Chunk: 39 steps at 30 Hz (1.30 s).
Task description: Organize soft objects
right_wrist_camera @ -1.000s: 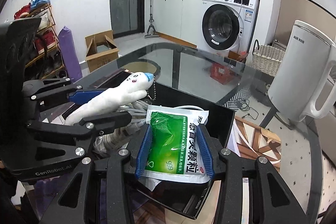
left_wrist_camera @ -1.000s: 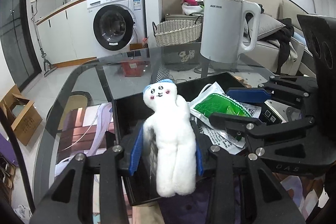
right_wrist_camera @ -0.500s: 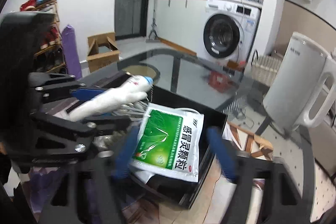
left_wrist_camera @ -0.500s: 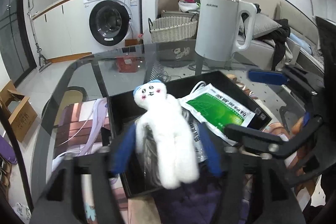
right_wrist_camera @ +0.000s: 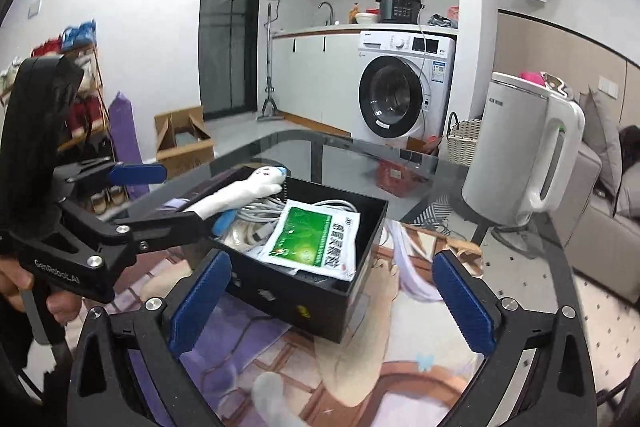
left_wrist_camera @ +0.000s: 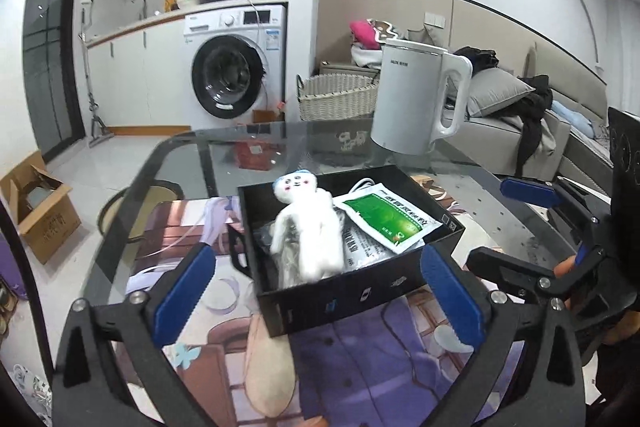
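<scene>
A white plush doll [left_wrist_camera: 308,227] lies in the black box [left_wrist_camera: 360,291], its head on the far rim; it also shows in the right wrist view [right_wrist_camera: 244,193]. A green and white sachet [left_wrist_camera: 386,217] lies beside it in the box, seen too in the right wrist view [right_wrist_camera: 316,237], on top of a grey cable [right_wrist_camera: 260,211]. My left gripper [left_wrist_camera: 316,295] is open and empty, just short of the box. My right gripper [right_wrist_camera: 330,299] is open and empty, short of the box's [right_wrist_camera: 320,303] near corner.
The box stands on a printed mat [left_wrist_camera: 360,367] on a glass table [left_wrist_camera: 192,163]. A white kettle [left_wrist_camera: 416,99] stands at the far right of the table. A washing machine [right_wrist_camera: 400,87], a wicker basket [left_wrist_camera: 336,99] and a cardboard box [right_wrist_camera: 182,143] stand beyond.
Both grippers opened and drew back from the box. The doll and the sachet dropped out of the jaws and now lie in the box.
</scene>
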Available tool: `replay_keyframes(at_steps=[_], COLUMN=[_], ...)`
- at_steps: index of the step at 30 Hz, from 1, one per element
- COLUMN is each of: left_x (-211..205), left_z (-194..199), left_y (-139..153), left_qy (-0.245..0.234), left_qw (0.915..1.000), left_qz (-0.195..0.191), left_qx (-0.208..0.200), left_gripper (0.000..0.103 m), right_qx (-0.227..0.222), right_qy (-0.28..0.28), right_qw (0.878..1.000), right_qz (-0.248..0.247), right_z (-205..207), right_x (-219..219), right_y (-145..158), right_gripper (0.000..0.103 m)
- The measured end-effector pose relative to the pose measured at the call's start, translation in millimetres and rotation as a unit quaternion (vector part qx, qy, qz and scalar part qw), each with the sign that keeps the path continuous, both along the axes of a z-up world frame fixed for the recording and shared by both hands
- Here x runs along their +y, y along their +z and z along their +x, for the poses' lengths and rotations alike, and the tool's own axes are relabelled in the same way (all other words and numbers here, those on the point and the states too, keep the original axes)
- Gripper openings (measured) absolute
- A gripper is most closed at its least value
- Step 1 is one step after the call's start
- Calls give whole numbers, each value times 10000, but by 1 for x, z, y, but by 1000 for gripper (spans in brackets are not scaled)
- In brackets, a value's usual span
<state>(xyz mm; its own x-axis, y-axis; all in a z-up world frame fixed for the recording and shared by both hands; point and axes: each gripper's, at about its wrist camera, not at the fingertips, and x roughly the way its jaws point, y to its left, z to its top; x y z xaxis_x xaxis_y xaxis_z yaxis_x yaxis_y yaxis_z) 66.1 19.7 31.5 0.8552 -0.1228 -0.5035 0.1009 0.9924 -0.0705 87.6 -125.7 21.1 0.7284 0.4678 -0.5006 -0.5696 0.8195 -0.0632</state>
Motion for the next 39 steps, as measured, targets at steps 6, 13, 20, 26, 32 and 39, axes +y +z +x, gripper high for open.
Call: replay_keyframes(at_steps=[6,13,20,26,32,39], left_x=[2,-1,-2,-1,1,3], left_z=[-13,-16,-18,-18,-18,-17], left_y=[-5,-14,-16,-17,-20,-20], left_qy=[214,290,353,386,398,394], left_qw=[9997,9993,9990,9986,9986,9985], left_qz=[8,94,9,-28,-25,-92], left_qx=[-126,-203,-275,-366,-348,-376], left_gripper=[103,103,103,103,103,103], right_qx=[-133,-205,-349,-319,-283,-305], right_qy=[-66,-48,55,-97,-163,-147], right_qw=[9995,9994,9992,9988,9988,9990], right_qz=[269,273,205,356,357,286], right_z=[-16,-27,-33,-31,-33,-35], right_x=[-6,-3,4,-5,-6,-4], right_y=[2,-5,-12,-11,-11,-11], right_gripper=[102,102,102,102,103,103])
